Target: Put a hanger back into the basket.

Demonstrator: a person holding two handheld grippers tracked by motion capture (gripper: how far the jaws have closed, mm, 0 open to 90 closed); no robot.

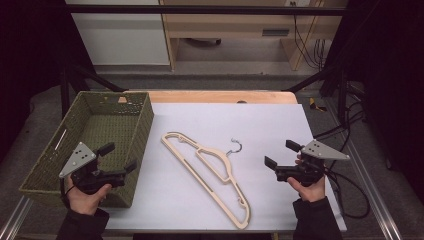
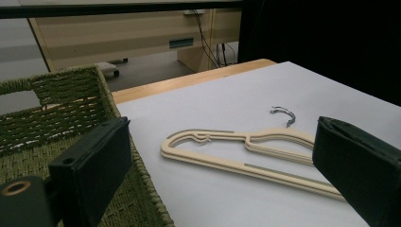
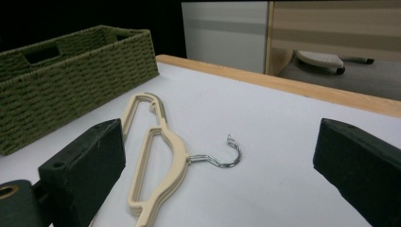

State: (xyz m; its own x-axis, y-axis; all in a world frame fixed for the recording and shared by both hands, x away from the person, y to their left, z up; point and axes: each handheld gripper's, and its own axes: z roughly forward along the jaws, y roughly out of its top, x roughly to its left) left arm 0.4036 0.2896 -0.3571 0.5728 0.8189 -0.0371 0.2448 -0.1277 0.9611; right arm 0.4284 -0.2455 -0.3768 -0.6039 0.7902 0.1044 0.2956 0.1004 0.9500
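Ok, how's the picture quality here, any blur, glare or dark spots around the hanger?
High view: even light on the hanger, soft overall, dark edges. Left gripper view: hanger fairly sharp, near jaws blurred. Right gripper view: the metal hook glints, basket clear, jaws out of focus.

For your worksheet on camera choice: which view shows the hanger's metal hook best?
The right gripper view: the metal hook lies close, large and sharply curved, joined to the cream hanger. The high view shows it small beside the whole hanger, and the left gripper view shows it small and far off.
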